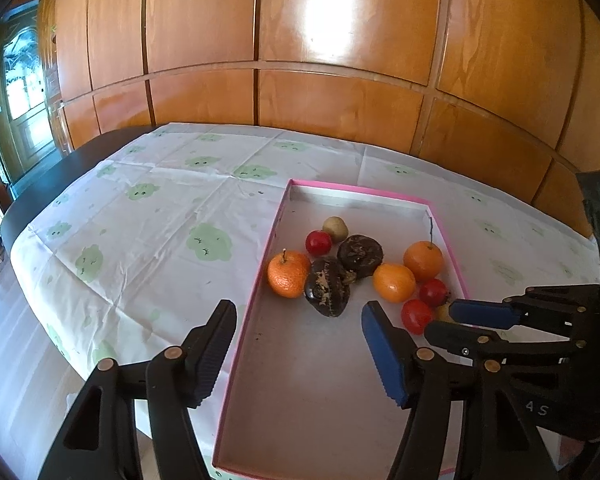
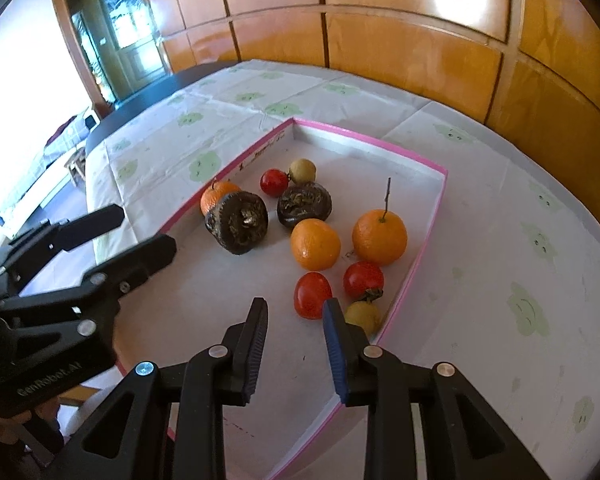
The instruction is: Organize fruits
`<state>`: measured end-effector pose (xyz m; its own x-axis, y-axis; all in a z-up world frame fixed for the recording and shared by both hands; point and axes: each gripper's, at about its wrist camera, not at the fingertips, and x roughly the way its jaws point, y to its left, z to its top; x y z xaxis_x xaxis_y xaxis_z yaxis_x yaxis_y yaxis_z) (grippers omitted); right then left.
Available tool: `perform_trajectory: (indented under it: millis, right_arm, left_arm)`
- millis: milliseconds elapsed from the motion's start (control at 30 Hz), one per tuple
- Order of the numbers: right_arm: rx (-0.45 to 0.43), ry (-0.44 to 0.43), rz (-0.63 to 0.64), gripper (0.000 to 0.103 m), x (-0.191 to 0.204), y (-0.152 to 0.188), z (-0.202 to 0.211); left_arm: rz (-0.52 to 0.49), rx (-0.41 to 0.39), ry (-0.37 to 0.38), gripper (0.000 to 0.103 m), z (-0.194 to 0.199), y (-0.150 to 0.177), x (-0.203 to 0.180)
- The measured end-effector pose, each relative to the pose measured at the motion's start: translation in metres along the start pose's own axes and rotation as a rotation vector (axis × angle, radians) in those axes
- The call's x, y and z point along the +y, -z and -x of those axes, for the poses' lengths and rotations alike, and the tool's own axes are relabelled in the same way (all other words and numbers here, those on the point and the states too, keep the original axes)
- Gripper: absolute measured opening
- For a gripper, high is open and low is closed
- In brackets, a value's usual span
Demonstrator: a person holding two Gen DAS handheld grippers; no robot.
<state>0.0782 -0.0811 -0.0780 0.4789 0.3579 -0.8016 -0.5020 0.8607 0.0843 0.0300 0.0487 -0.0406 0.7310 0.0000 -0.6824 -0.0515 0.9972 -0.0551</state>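
A shallow pink-rimmed tray (image 1: 260, 272) (image 2: 432, 236) holds the fruit: three oranges (image 1: 288, 274) (image 2: 315, 244), three small red fruits (image 1: 416, 316) (image 2: 312, 294), two yellow-green fruits (image 1: 335, 229) (image 2: 362, 316) and two dark wrinkled fruits (image 1: 327, 286) (image 2: 238, 224). My left gripper (image 1: 298, 322) is open and empty, above the tray's near part, just short of the dark fruit. My right gripper (image 2: 296, 308) (image 1: 444, 318) is open and empty, its fingers close behind a red fruit and a yellow-green one by the tray's right wall.
The tray lies on a table with a white cloth printed with green shapes (image 1: 208, 242) (image 2: 526, 312). A wooden panelled wall (image 1: 340, 92) stands behind the table. The table's dark left edge (image 1: 52, 184) drops to the floor, with a door beyond.
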Motion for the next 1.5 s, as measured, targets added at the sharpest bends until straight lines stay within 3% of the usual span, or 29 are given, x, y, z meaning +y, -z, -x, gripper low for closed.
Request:
perform_trajectory:
  millis: [367, 533, 867, 1500]
  right_arm:
    - [-0.124, 0.105, -0.129, 0.031, 0.000, 0.022, 0.035]
    - [-0.181, 0.163, -0.203, 0.034, 0.000, 0.037, 0.050]
    - [-0.192, 0.214, -0.230, 0.034, 0.000, 0.055, 0.058]
    - [-0.203, 0.220, -0.207, 0.034, 0.007, 0.056, 0.061]
  left_arm:
    - [-0.018, -0.024, 0.014, 0.073, 0.015, 0.006, -0.009]
    - [-0.019, -0.042, 0.015, 0.083, 0.024, 0.011, -0.012]
    - [-0.017, -0.064, 0.009, 0.102, 0.037, 0.019, -0.017]
    - [-0.027, -0.109, -0.053, 0.103, 0.047, 0.021, -0.020]
